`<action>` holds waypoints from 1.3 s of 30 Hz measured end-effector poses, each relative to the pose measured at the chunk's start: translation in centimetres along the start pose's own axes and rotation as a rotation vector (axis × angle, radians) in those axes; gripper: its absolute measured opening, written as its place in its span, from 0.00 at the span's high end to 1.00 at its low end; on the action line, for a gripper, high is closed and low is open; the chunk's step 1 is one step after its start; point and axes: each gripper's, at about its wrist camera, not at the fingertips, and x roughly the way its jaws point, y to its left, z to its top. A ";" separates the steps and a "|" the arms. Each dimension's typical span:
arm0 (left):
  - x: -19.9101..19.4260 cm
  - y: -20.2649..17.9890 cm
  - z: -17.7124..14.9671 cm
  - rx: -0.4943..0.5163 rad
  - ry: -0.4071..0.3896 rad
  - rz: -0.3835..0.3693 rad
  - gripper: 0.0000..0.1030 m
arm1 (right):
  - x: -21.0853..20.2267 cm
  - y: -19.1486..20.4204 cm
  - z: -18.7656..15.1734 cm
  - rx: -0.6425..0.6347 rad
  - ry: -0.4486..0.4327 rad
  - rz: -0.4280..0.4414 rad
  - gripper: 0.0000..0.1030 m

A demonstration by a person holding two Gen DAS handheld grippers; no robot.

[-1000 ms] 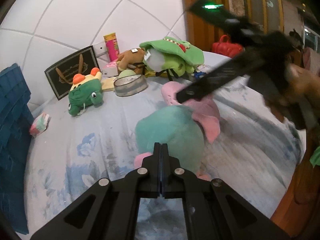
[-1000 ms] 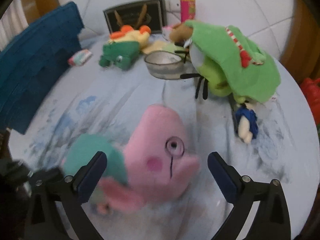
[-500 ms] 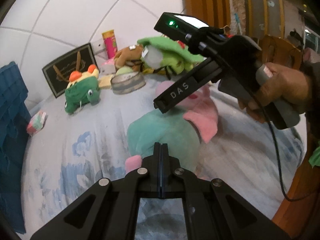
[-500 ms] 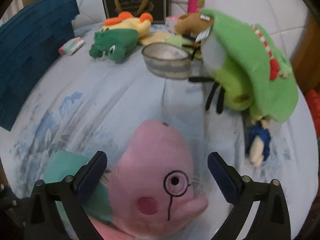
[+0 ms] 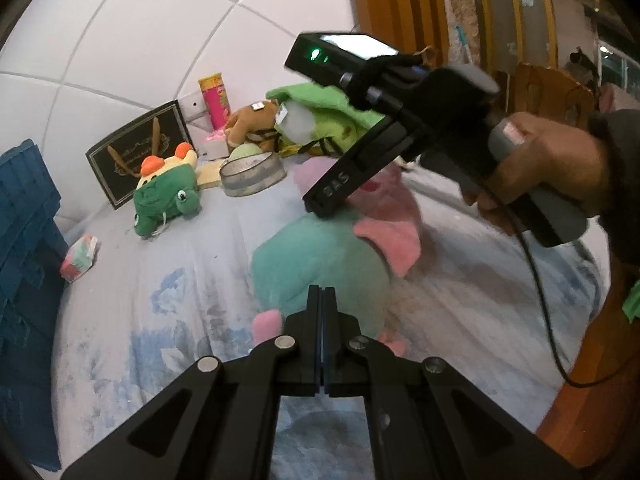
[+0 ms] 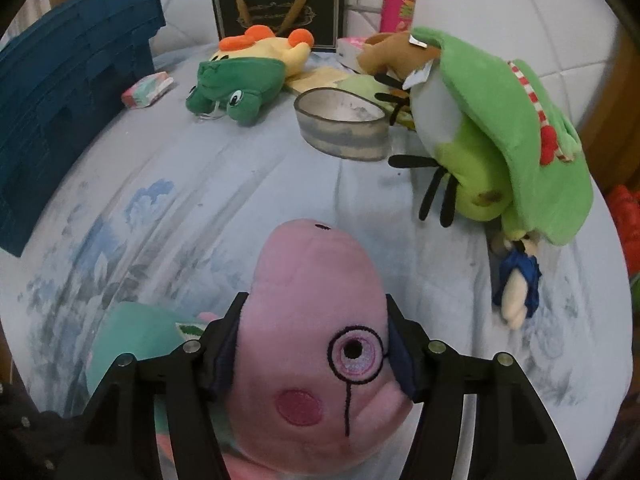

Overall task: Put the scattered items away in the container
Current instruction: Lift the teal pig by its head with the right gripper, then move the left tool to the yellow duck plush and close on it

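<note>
A pink pig plush with a teal body (image 6: 316, 280) lies on the floral bedsheet (image 6: 192, 208). My right gripper (image 6: 314, 340) is shut on the pig's head, one pad on each side. In the left wrist view the pig plush (image 5: 324, 264) lies just ahead of my left gripper (image 5: 321, 300), which is shut and empty. The right gripper (image 5: 332, 196) and the hand holding it reach in over the pig. The blue crate (image 6: 68, 80) stands at the left; it also shows in the left wrist view (image 5: 24, 248).
A green turtle-like plush (image 6: 240, 80), a grey round tin (image 6: 340, 124), a large green plush (image 6: 500, 136), a brown plush (image 6: 392, 56), a small blue doll (image 6: 518, 280), a tissue pack (image 6: 148, 88), a pink can (image 6: 396, 4) and a black framed card (image 6: 280, 8) lie on the bed.
My right gripper has moved forward and down over the pig's head and closed on it. My left gripper stays shut and has barely moved.
</note>
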 end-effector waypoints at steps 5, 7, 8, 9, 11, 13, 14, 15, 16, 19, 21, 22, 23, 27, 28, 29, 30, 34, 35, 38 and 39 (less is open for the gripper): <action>0.0 1.2 -0.1 -0.030 0.014 0.025 1.00 | -1.1 -1.0 0.1 0.055 0.009 0.016 0.15; -0.5 1.9 0.1 -0.041 0.003 0.035 1.00 | -2.7 -1.4 -0.3 0.093 -0.002 0.045 0.14; -0.8 2.2 0.3 -0.046 -0.002 0.040 1.00 | -3.8 -1.6 -0.9 0.119 -0.012 0.053 0.11; -1.0 2.5 0.4 -0.052 -0.008 0.046 1.00 | -4.6 -1.8 -1.4 0.136 -0.020 0.067 0.06; -1.8 3.3 0.9 -0.045 -0.028 0.068 1.00 | -6.3 -2.1 -3.0 0.174 -0.014 0.075 0.05; -2.5 4.0 1.3 -0.050 -0.049 0.081 1.00 | -7.6 -2.5 -4.6 0.208 -0.015 0.083 0.05; -2.8 4.5 1.6 -0.056 -0.060 0.086 1.00 | -8.2 -2.8 -5.6 0.243 -0.012 0.080 0.05; -3.1 4.8 1.8 -0.059 -0.069 0.092 1.00 | -8.8 -3.2 -6.6 0.280 -0.009 0.077 0.04; -3.3 5.3 2.1 -0.060 -0.082 0.097 1.00 | -9.0 -3.4 -7.2 0.309 0.002 0.080 0.03; -3.3 6.6 2.5 -0.059 -0.097 0.100 1.00 | -8.4 -3.9 -9.5 0.432 0.071 0.115 0.03; -2.9 7.7 2.6 -0.060 -0.097 0.089 1.00 | -7.6 -3.8 -10.2 0.502 0.095 0.133 0.03; -2.7 8.2 2.6 -0.061 -0.096 0.083 1.00 | -7.2 -3.7 -10.1 0.534 0.103 0.125 0.03; -2.7 8.6 2.6 -0.056 -0.098 0.073 1.00 | -6.6 -3.4 -9.8 0.581 0.108 0.127 0.03; -2.3 10.2 2.6 -0.014 -0.099 0.027 1.00 | -4.9 -1.6 -8.0 0.662 0.114 0.095 0.03; -2.3 10.7 2.6 -0.004 -0.097 0.021 1.00 | -4.5 -0.9 -7.4 0.668 0.110 0.077 0.03; -2.3 11.3 2.6 0.005 -0.095 0.014 1.00 | -4.0 0.1 -6.4 0.665 0.095 0.039 0.03; -2.3 12.0 2.6 0.014 -0.093 0.007 1.00 | -3.8 0.7 -5.7 0.653 0.077 0.002 0.02; -2.0 14.8 3.0 0.037 -0.092 0.000 1.00 | -2.1 3.0 -2.5 0.615 0.031 -0.104 0.01; -1.8 15.7 3.4 0.029 -0.091 0.004 1.00 | -1.2 3.5 -1.8 0.611 0.051 -0.105 0.01; -0.2 18.7 5.0 -0.077 -0.064 0.007 1.00 | 0.9 3.6 -0.2 0.637 0.076 -0.063 0.01; 0.4 19.5 5.6 -0.114 -0.056 -0.001 1.00 | 1.0 3.8 0.1 0.622 0.067 -0.067 0.02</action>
